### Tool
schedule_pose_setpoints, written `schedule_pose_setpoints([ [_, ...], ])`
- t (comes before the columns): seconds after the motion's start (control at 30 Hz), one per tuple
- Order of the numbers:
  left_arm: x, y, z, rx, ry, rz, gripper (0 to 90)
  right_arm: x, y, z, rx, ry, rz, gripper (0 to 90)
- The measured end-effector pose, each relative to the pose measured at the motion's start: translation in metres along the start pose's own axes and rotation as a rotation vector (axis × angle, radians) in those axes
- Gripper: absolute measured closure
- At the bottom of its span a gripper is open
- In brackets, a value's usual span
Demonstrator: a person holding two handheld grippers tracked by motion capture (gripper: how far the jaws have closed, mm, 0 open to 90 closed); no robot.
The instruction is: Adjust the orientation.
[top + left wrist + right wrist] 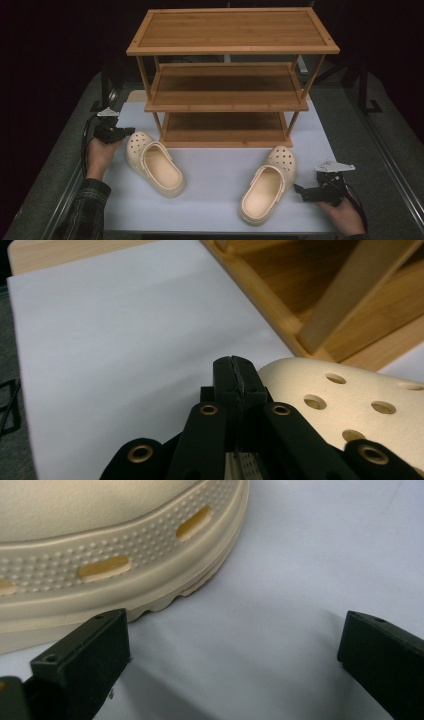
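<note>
lying on the white sheet (pixel 215 165) before the shelf (pixel 232 80), two clogs; left gripper (pixel 129 131) pinched empty beside left clog (pixel 155 162), right gripper (pixel 300 191) wide beside right clog (pixel 267 185).

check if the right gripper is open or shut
Open: the right gripper has its jaws wide apart with bare white mat between them, beside the clog.

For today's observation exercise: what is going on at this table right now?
A person holds a gripper in each hand beside a pair of cream clogs lying on a white sheet in front of a wooden three-shelf rack. The left gripper, jaws shut, sits by the toe of the left clog. The right gripper, jaws open, waits beside the right clog. Neither clog is held.
</note>
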State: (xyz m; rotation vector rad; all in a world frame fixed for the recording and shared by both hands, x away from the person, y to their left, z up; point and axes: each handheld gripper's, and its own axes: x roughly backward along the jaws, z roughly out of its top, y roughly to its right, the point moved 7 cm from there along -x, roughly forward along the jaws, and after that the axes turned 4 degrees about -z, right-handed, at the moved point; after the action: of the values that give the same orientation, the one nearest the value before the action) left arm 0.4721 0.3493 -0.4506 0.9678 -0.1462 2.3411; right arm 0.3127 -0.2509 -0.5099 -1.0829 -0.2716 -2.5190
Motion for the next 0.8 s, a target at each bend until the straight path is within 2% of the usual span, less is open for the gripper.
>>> schedule_pose_setpoints([
  [0.07,0.001,0.003,-0.001,-0.003,0.001,0.004,90.0,0.0,0.0,0.0,0.0,0.0,0.0,0.0],
  [0.23,0.002,0.014,-0.004,-0.01,-0.009,-0.039,90.0,0.0,0.0,0.0,0.0,0.0,0.0,0.0],
  [0.3,0.003,0.017,-0.005,-0.021,-0.017,-0.02,90.0,0.0,0.0,0.0,0.0,0.0,0.0,0.0],
  [0.37,0.004,0.019,-0.006,-0.021,-0.025,-0.028,90.0,0.0,0.0,0.0,0.0,0.0,0.0,0.0],
  [0.43,0.003,0.028,-0.007,-0.013,-0.027,-0.042,90.0,0.0,0.0,0.0,0.0,0.0,0.0,0.0],
  [0.47,0.003,0.028,-0.007,-0.013,-0.027,-0.042,90.0,0.0,0.0,0.0,0.0,0.0,0.0,0.0],
  [0.57,0.003,0.037,-0.008,-0.033,-0.031,-0.042,90.0,0.0,0.0,0.0,0.0,0.0,0.0,0.0],
  [0.63,0.002,0.045,-0.008,-0.035,-0.028,-0.051,90.0,0.0,0.0,0.0,0.0,0.0,0.0,0.0],
  [0.7,0.002,0.046,-0.009,-0.036,-0.028,-0.052,90.0,0.0,0.0,0.0,0.0,0.0,0.0,0.0],
  [0.8,0.0,0.057,-0.01,-0.039,-0.013,-0.082,90.0,0.0,0.0,0.0,0.0,0.0,0.0,0.0],
])
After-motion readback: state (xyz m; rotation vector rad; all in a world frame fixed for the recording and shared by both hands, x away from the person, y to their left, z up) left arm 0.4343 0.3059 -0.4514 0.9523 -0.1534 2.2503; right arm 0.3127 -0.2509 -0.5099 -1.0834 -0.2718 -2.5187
